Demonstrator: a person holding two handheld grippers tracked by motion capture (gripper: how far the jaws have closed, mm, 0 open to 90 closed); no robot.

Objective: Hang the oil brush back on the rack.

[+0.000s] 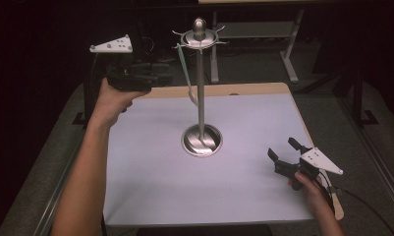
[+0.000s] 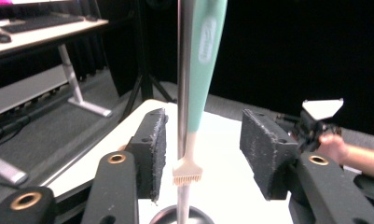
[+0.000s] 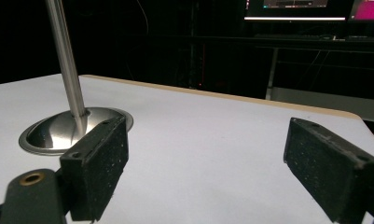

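Hanging from the stand at upper centre of the high view, the teal brush dangles; left gripper view: left claw released, brush between its pads untouched; right gripper view: right claw released over the tabletop.

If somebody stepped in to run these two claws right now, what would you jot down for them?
Left claw: open, raised beside the stand's top; the hanging brush sits between its pads, untouched.
Right claw: open, empty, low over the table's near right corner.
Brush: mint handle, bristles down, hanging from a hook of the metal stand alongside its pole.
Stand: upright mid-table on its round base.
Done: brush appears hung.
Left: probably just draw the left claw back without knocking the brush.
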